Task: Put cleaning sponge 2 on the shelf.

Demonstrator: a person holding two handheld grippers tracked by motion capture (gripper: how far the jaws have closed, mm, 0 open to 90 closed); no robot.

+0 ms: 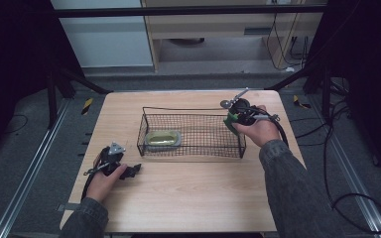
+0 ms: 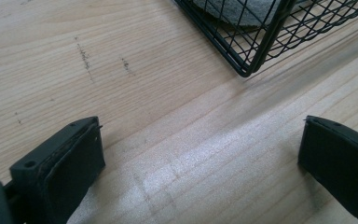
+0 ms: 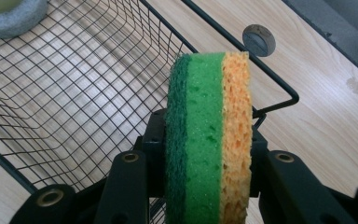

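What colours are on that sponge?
The sponge has dark green, bright green and orange layers, clearest in the right gripper view.

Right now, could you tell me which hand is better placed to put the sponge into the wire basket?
The right. Its gripper already clamps the sponge at the basket rim, while the left gripper rests open on the table.

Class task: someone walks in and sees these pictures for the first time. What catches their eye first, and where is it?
The bright sponge, green and orange layers, clamped on edge in the right gripper at the wire basket's right end. Next, a second sponge lying in the basket's left end. The left gripper rests on the table, jaws wide open.
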